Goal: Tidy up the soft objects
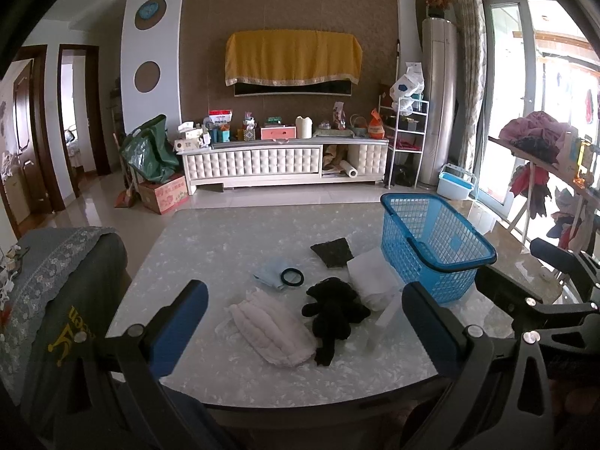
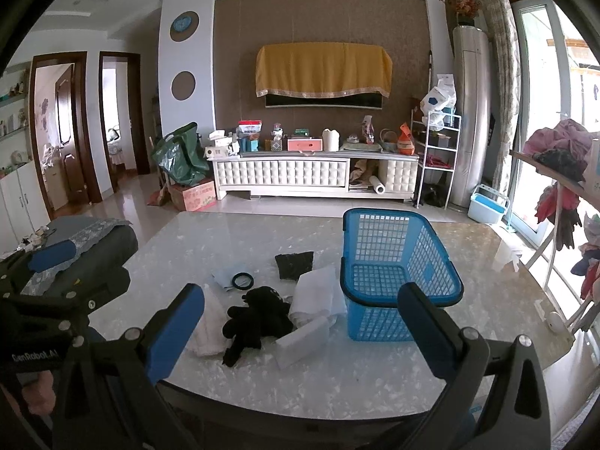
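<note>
A black plush toy lies on the marble table. Left of it lies a white quilted cloth. Behind are a light blue cloth with a black ring, a dark rough pad, a folded white cloth and a white block. A blue plastic basket stands empty at the right. My left gripper and right gripper are open, empty, above the near table edge.
A chair with a grey patterned cover stands at the table's left. A TV cabinet with clutter lines the far wall. A rack with clothes stands at the right by the window.
</note>
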Demonstrator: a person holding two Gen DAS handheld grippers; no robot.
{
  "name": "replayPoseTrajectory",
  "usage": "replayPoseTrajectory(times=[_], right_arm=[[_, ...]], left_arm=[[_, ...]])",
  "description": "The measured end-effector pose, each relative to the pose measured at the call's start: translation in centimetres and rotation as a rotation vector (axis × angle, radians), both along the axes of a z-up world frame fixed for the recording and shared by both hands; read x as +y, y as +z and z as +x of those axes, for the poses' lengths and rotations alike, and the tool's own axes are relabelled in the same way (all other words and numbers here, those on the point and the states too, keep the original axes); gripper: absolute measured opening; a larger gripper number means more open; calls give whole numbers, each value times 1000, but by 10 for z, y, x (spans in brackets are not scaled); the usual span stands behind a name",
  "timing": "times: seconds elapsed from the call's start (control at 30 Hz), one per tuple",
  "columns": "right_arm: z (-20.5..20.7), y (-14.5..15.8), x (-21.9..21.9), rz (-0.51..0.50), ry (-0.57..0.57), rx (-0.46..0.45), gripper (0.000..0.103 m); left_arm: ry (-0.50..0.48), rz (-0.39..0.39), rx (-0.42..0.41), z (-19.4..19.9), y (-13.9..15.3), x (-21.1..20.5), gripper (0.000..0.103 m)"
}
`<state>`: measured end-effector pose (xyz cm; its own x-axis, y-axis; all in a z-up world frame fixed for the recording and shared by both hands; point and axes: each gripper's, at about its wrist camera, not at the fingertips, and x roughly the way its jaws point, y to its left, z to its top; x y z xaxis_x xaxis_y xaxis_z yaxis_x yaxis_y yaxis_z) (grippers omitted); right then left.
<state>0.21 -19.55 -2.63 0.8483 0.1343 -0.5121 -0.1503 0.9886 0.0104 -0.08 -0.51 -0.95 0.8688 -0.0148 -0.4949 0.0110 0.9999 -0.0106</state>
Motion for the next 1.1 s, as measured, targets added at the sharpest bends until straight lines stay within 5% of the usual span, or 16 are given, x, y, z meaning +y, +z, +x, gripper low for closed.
replayPoseTrajectory(times=[1.1], right_arm=[[-3,-3,-1,9,-1,16,103]], left_arm=[[-26,6,1,-16,11,-1,103]])
